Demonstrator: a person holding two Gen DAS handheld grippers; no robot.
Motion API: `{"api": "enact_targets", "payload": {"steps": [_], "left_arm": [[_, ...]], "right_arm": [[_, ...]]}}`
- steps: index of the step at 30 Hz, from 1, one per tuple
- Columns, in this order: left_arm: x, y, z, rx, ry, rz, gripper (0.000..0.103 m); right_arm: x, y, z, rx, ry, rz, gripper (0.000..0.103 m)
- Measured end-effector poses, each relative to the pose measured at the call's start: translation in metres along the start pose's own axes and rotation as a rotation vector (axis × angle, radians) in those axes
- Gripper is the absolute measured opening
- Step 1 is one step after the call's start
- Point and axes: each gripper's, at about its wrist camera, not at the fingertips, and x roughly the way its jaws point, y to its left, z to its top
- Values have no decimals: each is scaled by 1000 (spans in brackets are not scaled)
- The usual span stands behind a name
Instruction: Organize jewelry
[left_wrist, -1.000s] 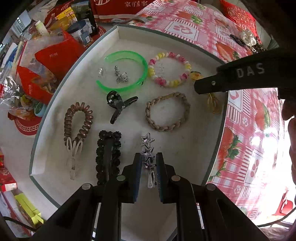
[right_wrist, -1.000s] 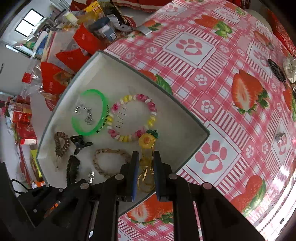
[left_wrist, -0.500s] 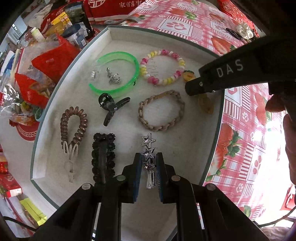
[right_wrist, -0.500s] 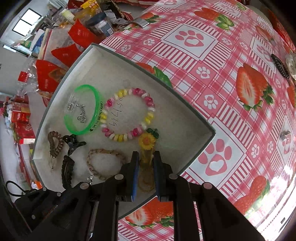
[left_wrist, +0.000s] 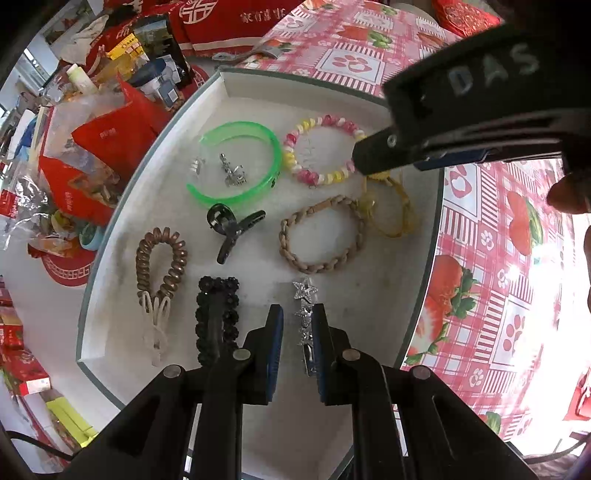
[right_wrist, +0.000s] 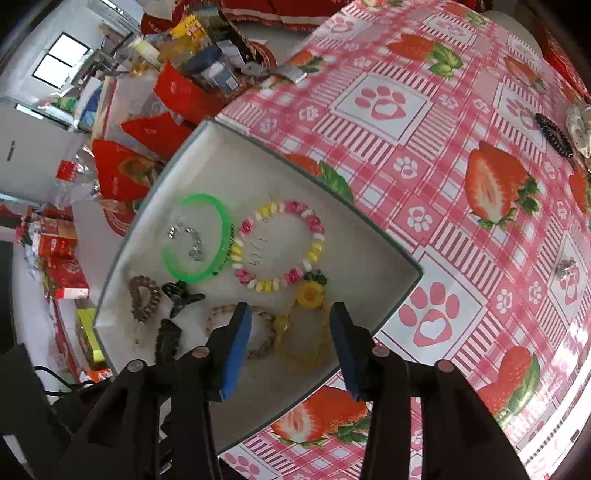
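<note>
A white tray (left_wrist: 369, 302) holds a green bangle (left_wrist: 236, 166), a bead bracelet (left_wrist: 321, 155), a braided bracelet (left_wrist: 321, 236), a black claw clip (left_wrist: 231, 225), a coil hair tie (left_wrist: 160, 258) and a black beaded clip (left_wrist: 218, 317). My left gripper (left_wrist: 297, 325) is shut on a silver star hair clip (left_wrist: 303, 310) low over the tray. My right gripper (right_wrist: 290, 332) is open above a yellow sunflower bracelet (right_wrist: 306, 328) that lies in the tray (right_wrist: 369, 258); in the left wrist view the bracelet (left_wrist: 391, 206) lies beside the braided one.
The tray sits on a pink strawberry tablecloth (right_wrist: 443, 129). More hair pieces (right_wrist: 554, 134) lie at the cloth's far right. Red packets and boxes (left_wrist: 92, 147) crowd the floor to the left of the tray.
My right gripper has opened and let go of the yellow sunflower bracelet, which now lies in the tray. My left gripper stays shut on the star clip.
</note>
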Motion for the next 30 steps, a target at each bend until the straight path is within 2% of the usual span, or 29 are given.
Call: {"api": "enact_targets", "payload": {"steps": [14,15,17,18,19,30], "left_arm": [[-14,11,3,-34,-34,21,23],[-15,13,3,-37,-37,18,54],[-23,16,3,-66,-69,45,103],[-29,17,3,-71,-104,58,103],[-32,17,4,-63,-106,61,103],[-42,20,-1,-59,-79,70,103]], "right_arm": [[-37,-15,-17,61,-60,11,51],[-39,-15,-17,67,-62,11,51],[-42,-17,-19,77,-66,13,51],[-44,-18,-21,83,-67,14,51],[-45,-19,-22,86,-67,15,51],[-48,-25,-44,109,-36,-17,52]]}}
